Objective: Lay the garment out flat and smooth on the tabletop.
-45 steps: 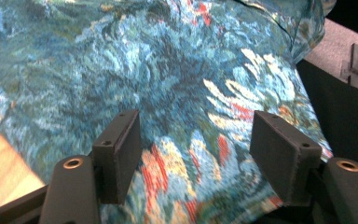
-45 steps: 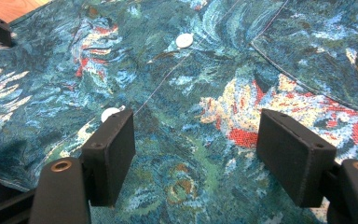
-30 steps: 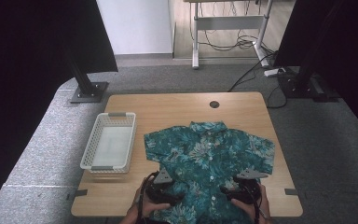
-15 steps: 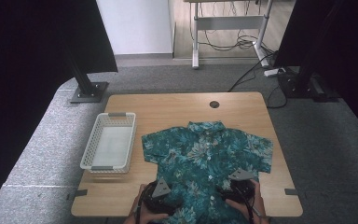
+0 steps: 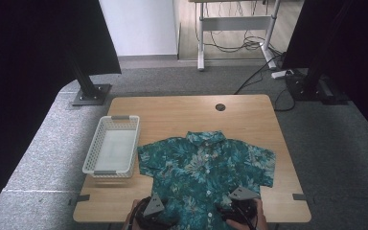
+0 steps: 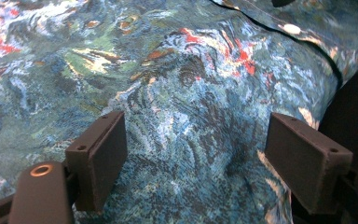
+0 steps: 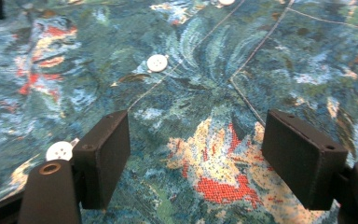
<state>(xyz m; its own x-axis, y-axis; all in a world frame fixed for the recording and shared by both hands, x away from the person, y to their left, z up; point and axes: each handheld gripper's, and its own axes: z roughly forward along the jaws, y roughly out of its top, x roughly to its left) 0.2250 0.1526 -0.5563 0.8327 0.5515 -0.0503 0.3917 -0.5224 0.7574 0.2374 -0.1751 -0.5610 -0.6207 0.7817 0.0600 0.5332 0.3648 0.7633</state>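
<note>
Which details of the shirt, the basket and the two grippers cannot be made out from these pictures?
- Shirt: its hem, in the high view, is cut off by the bottom edge and covered by the hands.
- Left gripper and right gripper: both gripper views show open jaws over cloth; whether they touch it is unclear.
- Basket: its mesh is too small to read in the high view.

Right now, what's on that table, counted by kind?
Shirt: 1
Basket: 1
Grippers: 2, left and right, both open at the shirt's near hem
Total: 4
</note>
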